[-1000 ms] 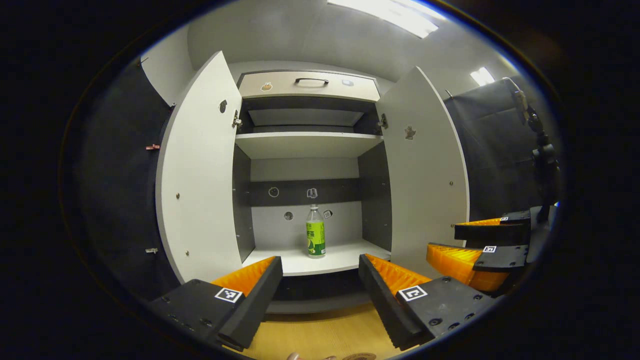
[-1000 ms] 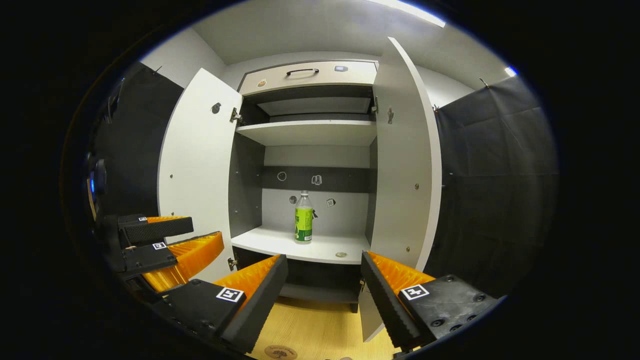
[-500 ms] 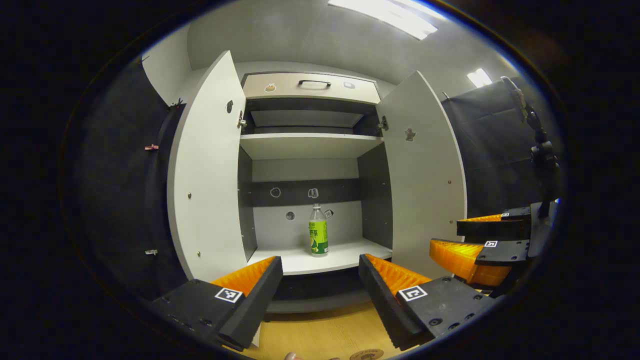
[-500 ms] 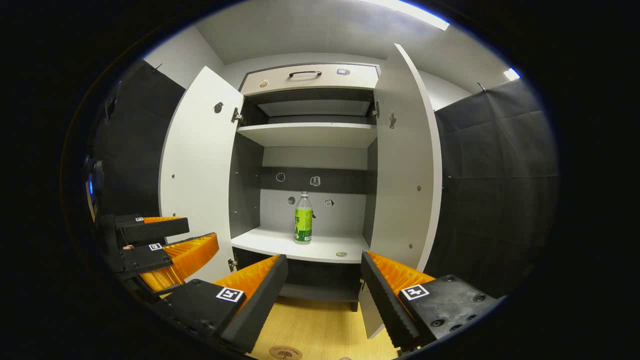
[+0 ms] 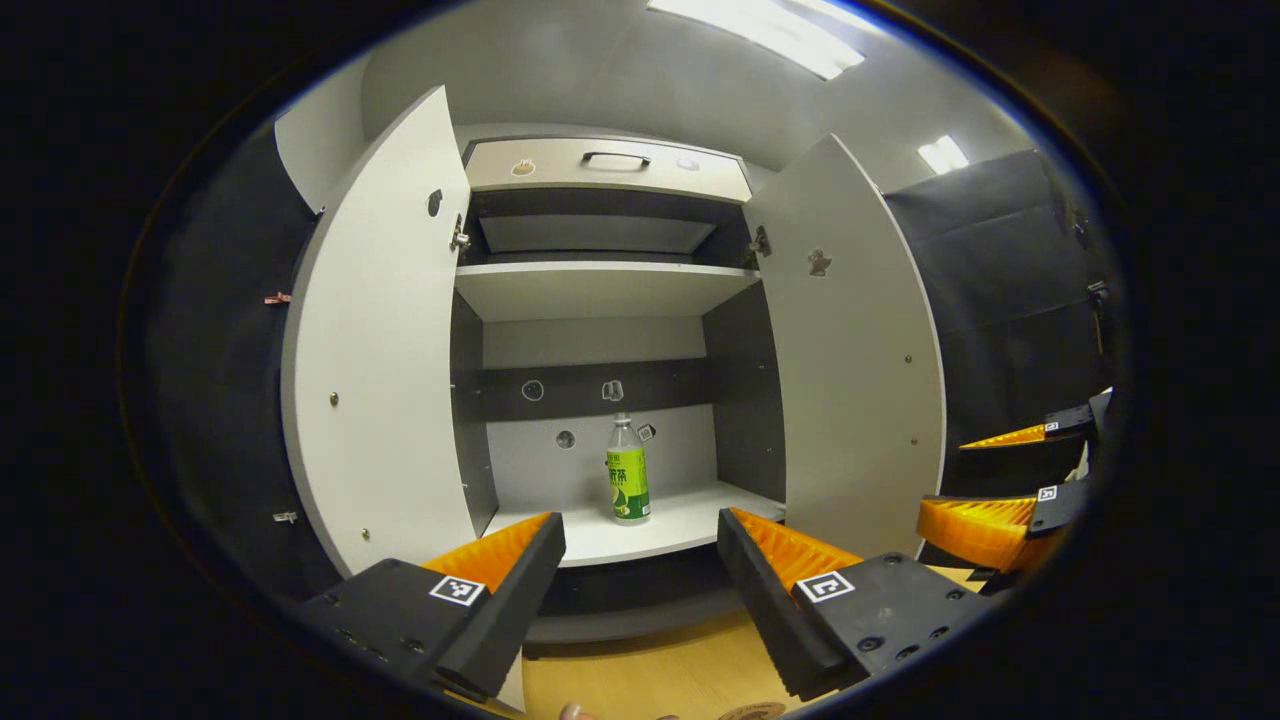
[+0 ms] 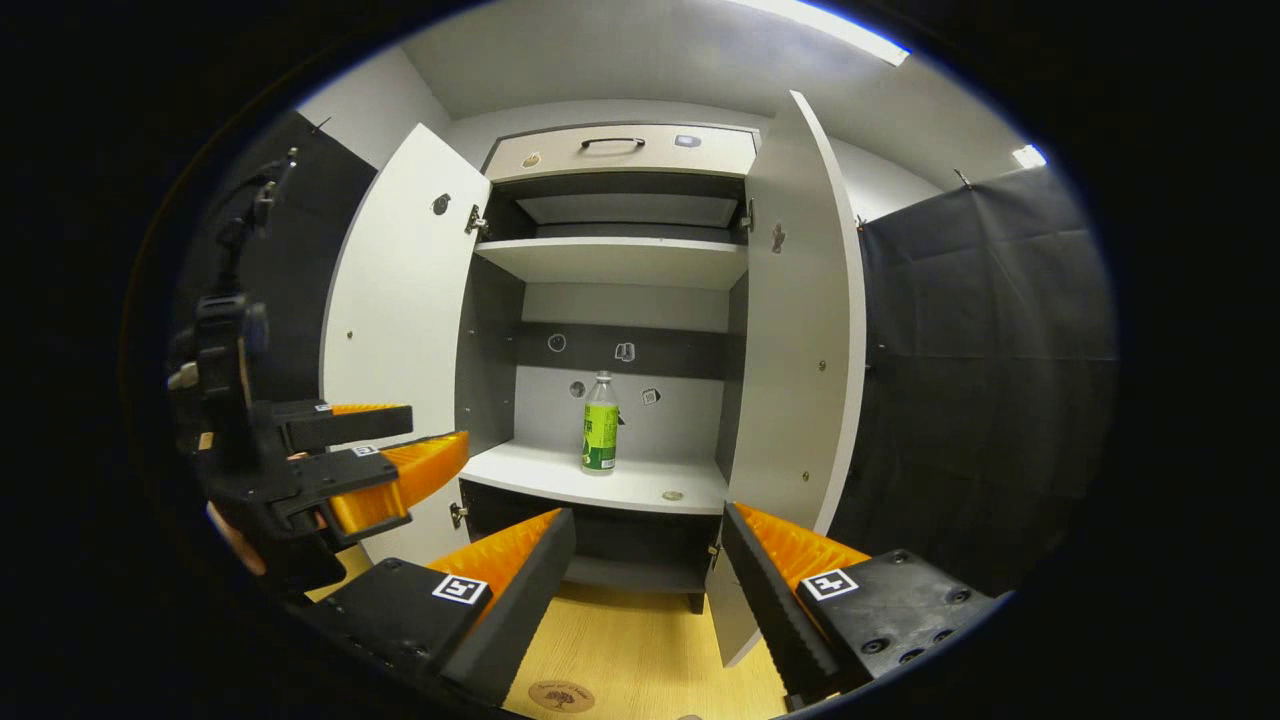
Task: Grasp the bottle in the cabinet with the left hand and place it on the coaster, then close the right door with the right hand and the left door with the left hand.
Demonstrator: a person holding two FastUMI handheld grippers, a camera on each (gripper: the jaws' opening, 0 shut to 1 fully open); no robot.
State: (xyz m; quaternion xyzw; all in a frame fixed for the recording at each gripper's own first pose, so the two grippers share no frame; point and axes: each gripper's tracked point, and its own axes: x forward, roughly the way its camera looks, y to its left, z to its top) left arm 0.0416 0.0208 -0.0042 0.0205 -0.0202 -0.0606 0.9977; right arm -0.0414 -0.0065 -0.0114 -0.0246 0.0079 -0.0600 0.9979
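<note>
My right gripper (image 6: pixel 645 560) hangs wide open facing the cabinet (image 6: pixel 615 250); green-labelled bottle (image 6: pixel 599 436) upright on its lower shelf (image 6: pixel 600 482), both doors open.

The cabinet (image 6: pixel 620 265) looks matt laminate, the bottle (image 6: pixel 599 436) clear glossy plastic, the floor (image 6: pixel 640 650) pale wood.
</note>
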